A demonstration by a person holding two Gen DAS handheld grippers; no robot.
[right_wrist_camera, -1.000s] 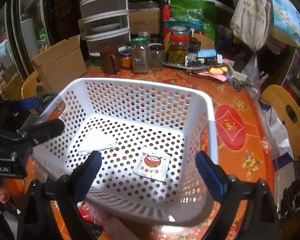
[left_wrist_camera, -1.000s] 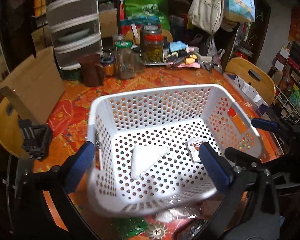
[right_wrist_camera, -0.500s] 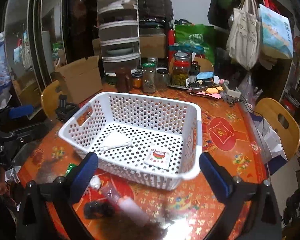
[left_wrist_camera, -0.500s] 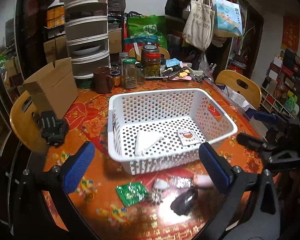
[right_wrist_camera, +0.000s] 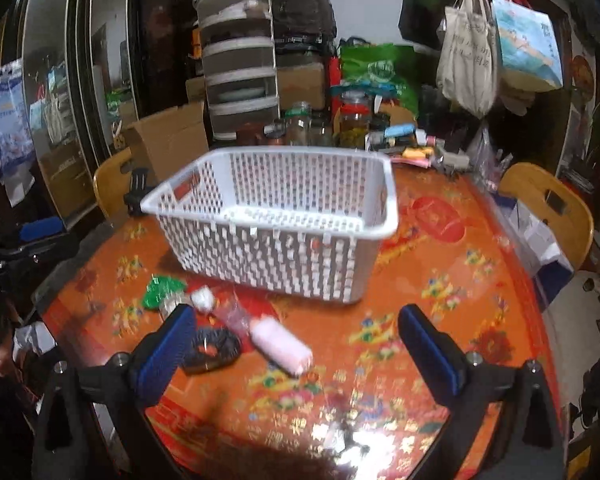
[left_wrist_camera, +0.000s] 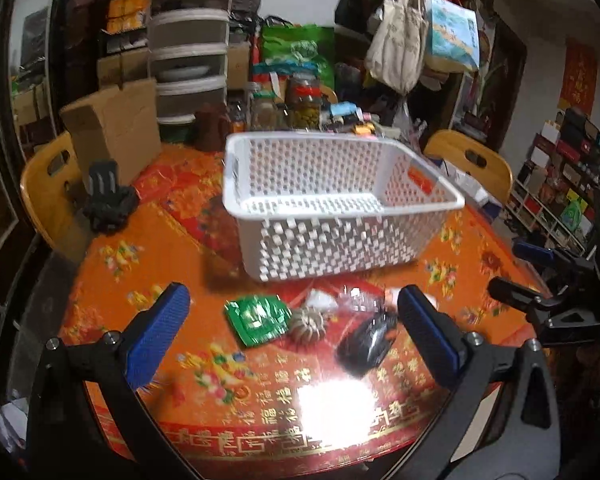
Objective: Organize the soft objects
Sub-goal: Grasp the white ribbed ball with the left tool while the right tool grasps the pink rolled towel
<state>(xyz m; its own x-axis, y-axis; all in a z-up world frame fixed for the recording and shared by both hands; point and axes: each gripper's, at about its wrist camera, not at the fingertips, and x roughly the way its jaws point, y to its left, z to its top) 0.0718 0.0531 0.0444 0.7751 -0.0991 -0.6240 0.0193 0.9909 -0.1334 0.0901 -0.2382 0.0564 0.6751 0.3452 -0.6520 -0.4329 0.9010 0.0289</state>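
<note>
A white perforated basket [left_wrist_camera: 340, 208] [right_wrist_camera: 284, 232] stands mid-table; its contents are hidden by its walls. In front of it lie a green packet [left_wrist_camera: 258, 318] [right_wrist_camera: 160, 286], a tan scrunchie [left_wrist_camera: 308, 324], a small white bundle [left_wrist_camera: 320, 300] [right_wrist_camera: 203, 299], a black pouch [left_wrist_camera: 366, 340] [right_wrist_camera: 210, 350] and a pink roll in clear wrap [right_wrist_camera: 280, 346]. My left gripper [left_wrist_camera: 294, 344] is open and empty, hovering over these items. My right gripper [right_wrist_camera: 294, 354] is open and empty, with the pink roll between its fingers' line of sight.
The orange patterned table [left_wrist_camera: 260, 392] holds jars [left_wrist_camera: 304, 100], a brown jug [left_wrist_camera: 212, 126], a cardboard box [left_wrist_camera: 116, 128] and a black clamp [left_wrist_camera: 108, 200] at the back and left. Wooden chairs [right_wrist_camera: 548, 204] flank it. The right gripper shows in the left wrist view [left_wrist_camera: 540, 284].
Both grippers have pulled back and down from over the basket toward the table's near edge. The loose items in front of the basket have come into view.
</note>
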